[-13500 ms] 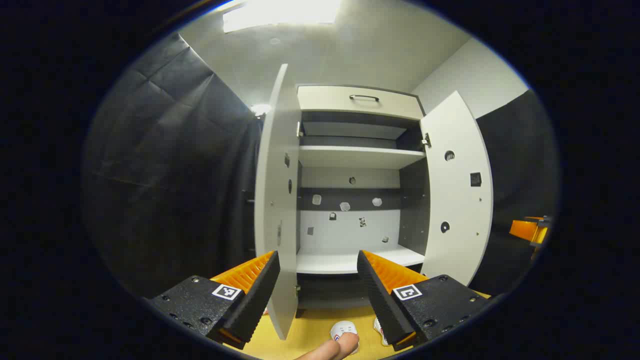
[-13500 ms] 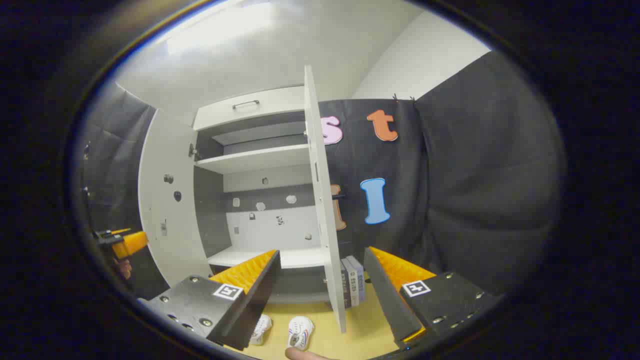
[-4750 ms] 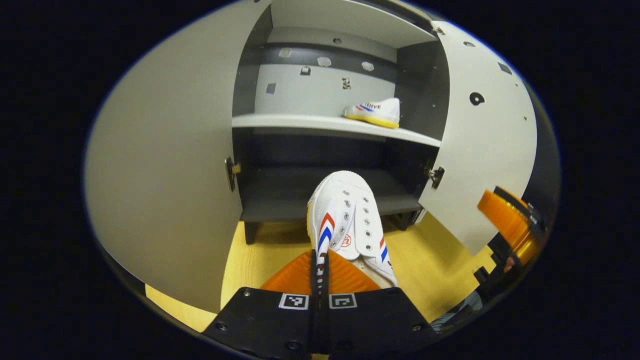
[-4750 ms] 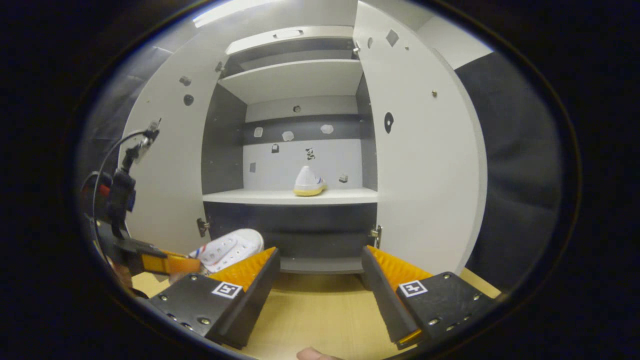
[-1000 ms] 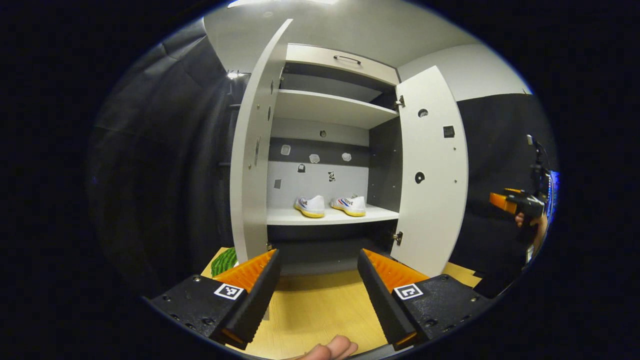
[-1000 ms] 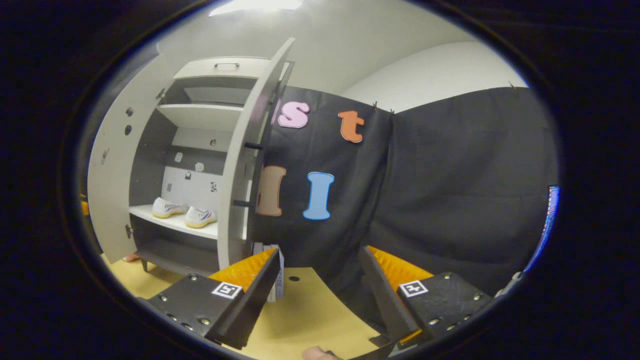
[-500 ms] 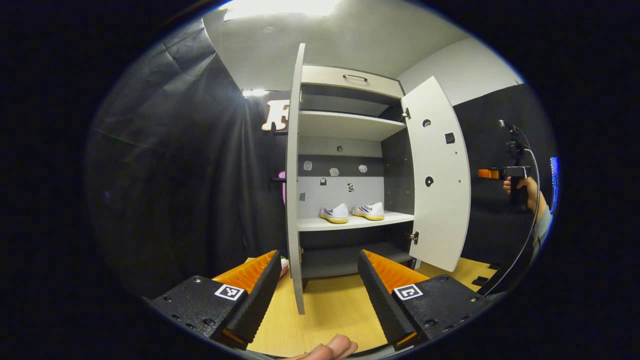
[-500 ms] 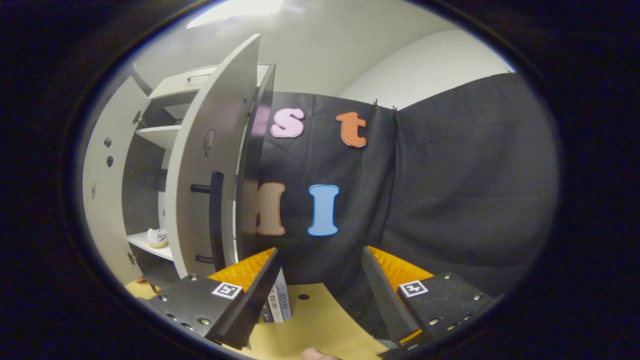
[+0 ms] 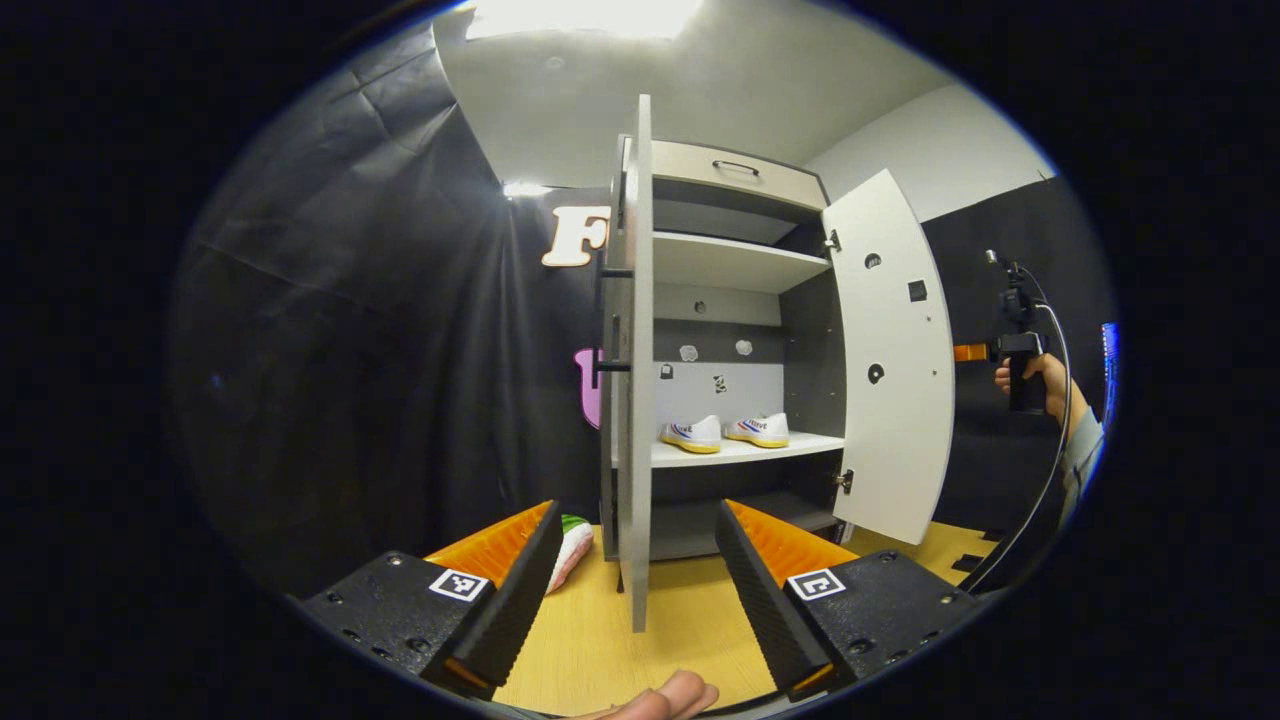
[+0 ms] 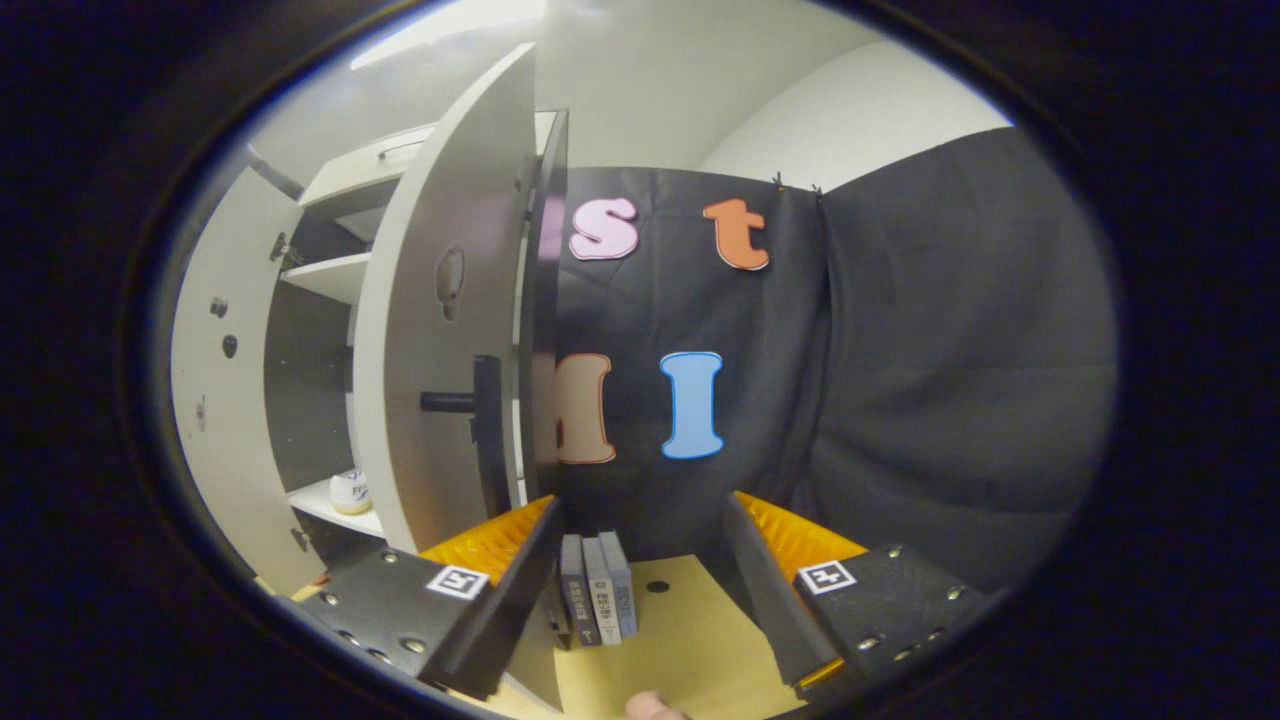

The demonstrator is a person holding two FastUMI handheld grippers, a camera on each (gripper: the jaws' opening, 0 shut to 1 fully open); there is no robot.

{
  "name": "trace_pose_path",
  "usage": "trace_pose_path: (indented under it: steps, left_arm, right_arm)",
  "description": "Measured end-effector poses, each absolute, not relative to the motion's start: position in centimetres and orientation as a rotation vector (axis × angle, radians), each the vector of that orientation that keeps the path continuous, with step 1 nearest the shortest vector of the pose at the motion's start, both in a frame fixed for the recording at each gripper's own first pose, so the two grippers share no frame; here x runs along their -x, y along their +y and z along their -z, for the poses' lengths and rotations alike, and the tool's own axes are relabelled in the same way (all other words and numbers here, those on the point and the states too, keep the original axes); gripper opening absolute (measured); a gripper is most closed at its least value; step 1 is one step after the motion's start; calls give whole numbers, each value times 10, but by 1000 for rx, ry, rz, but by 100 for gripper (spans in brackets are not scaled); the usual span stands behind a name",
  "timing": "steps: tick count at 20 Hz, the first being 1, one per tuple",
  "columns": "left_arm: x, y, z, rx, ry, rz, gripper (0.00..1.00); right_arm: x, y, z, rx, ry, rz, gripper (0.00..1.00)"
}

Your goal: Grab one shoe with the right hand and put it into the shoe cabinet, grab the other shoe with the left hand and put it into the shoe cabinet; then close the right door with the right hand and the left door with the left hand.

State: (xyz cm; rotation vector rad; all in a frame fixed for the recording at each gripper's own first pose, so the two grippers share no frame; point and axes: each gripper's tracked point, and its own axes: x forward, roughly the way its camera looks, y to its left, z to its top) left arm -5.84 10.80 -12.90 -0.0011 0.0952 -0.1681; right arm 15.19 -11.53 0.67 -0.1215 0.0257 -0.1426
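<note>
Both shoes (image 9: 725, 432) lie sideways on the shelf (image 9: 745, 451) (doors open).

In the right gripper view the right door (image 10: 440, 330) hides all but one shoe's (image 10: 350, 493) end — the books' (image 10: 597, 600) spine print is too small to read.

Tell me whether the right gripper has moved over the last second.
Yes. In the left gripper view, the right gripper has risen beside the right door, from below its lower round hole to slightly above that hole; both shoes sit shelved.
</note>
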Motion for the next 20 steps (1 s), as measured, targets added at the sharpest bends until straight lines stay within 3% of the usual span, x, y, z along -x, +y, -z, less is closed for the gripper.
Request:
trace_pose_path:
  steps: [8,16,20]
  left_arm:
    - [47,131,140,90,98,133,95]
    - [46,136,147,77,117,120,95]
    - [42,141,153,79,129,105,95]
  right_arm:
    - [-145,-105,-7,158,9,211,93]
    - [-145,-48,5,45,32,91,95]
    - [-141,-20,8,45,6,126,95]
